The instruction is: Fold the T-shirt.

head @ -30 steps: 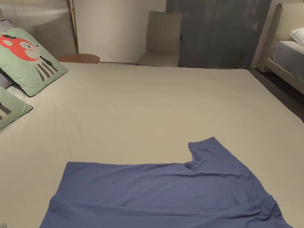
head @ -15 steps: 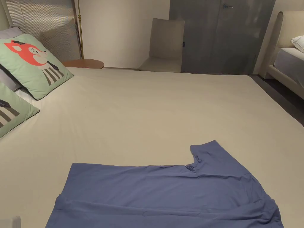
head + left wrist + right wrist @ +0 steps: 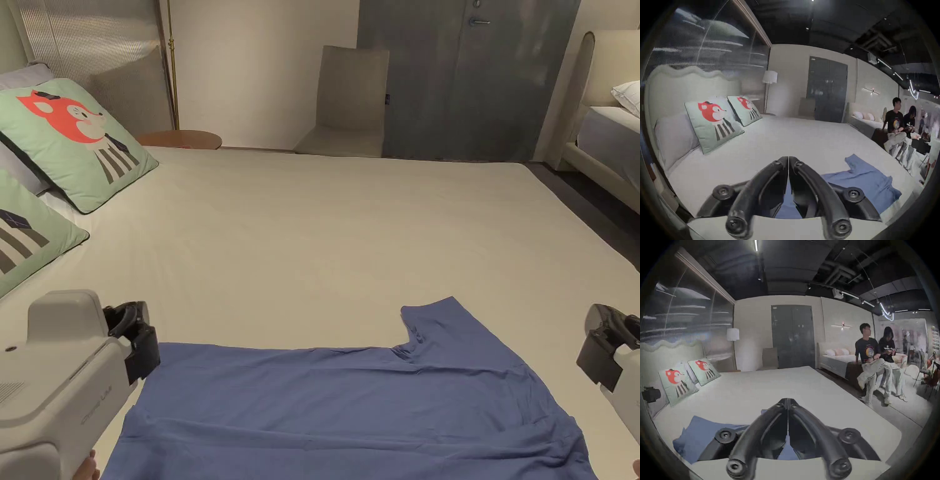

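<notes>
A blue T-shirt lies flat on the beige bed near its front edge, one sleeve pointing away from me. It also shows in the left gripper view as the T-shirt and in the right gripper view as the T-shirt. My left gripper hangs above the shirt's left end, jaws shut with nothing between them. Its white body sits at the head view's lower left. My right gripper hovers off the shirt's right side, jaws also shut and empty; its body is at the right edge.
Two green fox pillows lean at the bed's left end. Beyond the far edge stand a round side table, a chair and a floor lamp. Two people sit on a second bed to the right.
Both grippers have come up into the head view from below, one at each side. The head camera has tilted up a little. The T-shirt lies as before.
</notes>
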`<state>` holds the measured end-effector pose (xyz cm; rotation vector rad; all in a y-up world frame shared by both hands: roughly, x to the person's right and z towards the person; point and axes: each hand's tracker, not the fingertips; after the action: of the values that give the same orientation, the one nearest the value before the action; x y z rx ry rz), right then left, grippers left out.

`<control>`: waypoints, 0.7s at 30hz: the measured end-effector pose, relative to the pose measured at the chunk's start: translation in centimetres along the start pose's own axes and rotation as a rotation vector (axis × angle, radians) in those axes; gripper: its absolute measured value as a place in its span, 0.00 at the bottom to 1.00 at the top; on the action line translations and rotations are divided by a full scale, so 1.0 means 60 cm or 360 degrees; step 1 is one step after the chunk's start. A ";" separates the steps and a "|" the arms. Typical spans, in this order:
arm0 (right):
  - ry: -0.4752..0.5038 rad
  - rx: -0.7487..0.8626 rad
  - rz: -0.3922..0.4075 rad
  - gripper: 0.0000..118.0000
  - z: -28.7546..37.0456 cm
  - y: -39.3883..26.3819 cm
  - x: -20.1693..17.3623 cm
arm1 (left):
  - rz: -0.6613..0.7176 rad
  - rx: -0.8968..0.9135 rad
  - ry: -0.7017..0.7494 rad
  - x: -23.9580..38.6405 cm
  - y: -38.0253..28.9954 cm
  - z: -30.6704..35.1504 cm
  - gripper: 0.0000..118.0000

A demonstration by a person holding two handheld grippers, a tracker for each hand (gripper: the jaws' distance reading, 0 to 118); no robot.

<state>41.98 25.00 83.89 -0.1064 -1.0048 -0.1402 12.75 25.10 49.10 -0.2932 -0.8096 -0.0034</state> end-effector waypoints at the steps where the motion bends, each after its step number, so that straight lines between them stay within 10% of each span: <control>1: -0.0003 0.0003 -0.0002 0.00 -0.004 -0.003 -0.004 | 0.0031 -0.0010 -0.0017 -0.004 0.002 -0.005 0.01; 14: 0.0008 -0.0210 -0.0012 0.00 -0.060 -0.051 -0.005 | 0.0220 -0.0569 -0.0029 -0.102 -0.011 -0.237 0.02; 16: -0.0001 -0.0252 0.0002 0.00 -0.077 -0.059 -0.007 | 0.0227 -0.0664 0.0016 -0.119 -0.022 -0.300 0.21; 17: -0.0003 -0.0266 0.0004 0.00 -0.082 -0.062 -0.007 | 0.0247 -0.0723 0.0039 -0.124 -0.028 -0.323 0.56; 19: -0.0008 -0.0300 0.0006 0.00 -0.098 -0.071 -0.008 | 0.0261 -0.0848 0.0076 -0.129 -0.045 -0.372 0.94; 21: -0.0017 -0.0329 0.0013 0.00 -0.111 -0.077 -0.009 | 0.0253 -0.0927 0.0077 -0.133 -0.069 -0.410 0.89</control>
<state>46.49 19.44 79.99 -0.3002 -0.9986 -0.2359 24.31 13.88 28.45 -0.9036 -0.7224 -0.0983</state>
